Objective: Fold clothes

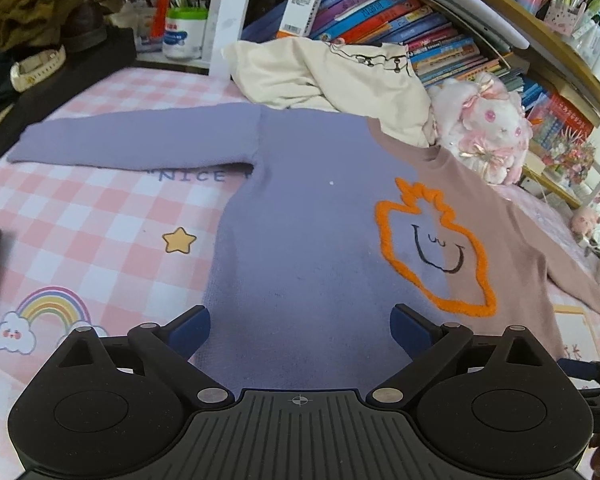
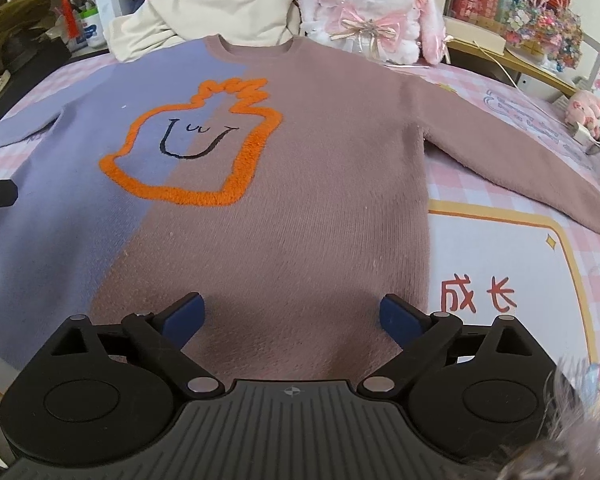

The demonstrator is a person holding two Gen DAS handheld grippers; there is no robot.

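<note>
sweater: two-tone knit sweater (image 1: 300, 216), lilac on one half and dusty pink on the other, flat and face up on the bed (image 1: 80, 216), orange outlined smiley patch (image 2: 196, 148) mid-chest
long axis: hem nearest both tools, collar (image 2: 256, 46) at the far end, so the body runs straight away from them; sleeves spread out sideways
left tool: left tool (image 1: 300, 334) fingers spread wide, holding nothing, hovering at the hem over the lilac half
right tool: right tool (image 2: 292, 316) also spread wide and empty, at the hem over the pink half
key relation: lilac sleeve (image 1: 132, 140) lies far-left of the left tool, pink sleeve (image 2: 520, 156) far-right of the right tool; each arm nearer its own-side sleeve and hem corner
contact: can't tell whether the blue pads (image 1: 192, 330) touch the knit or hang just above it
stage: looks like the start, nothing folded yet, sleeves still out flat
next move guess: either pinch the hem corners or go for a sleeve to bring it across the chest
risk: fuzzy knit may slide on the sheet; cream garment (image 1: 332, 72) lies just beside the collar and overlaps the shoulder edge
containers: white jar with green lid (image 1: 184, 32) on the shelf past the bed, contents not visible; pen cup (image 1: 560, 20) with pens on the bookshelf
other: plush rabbit (image 2: 372, 4) behind the collar
</note>
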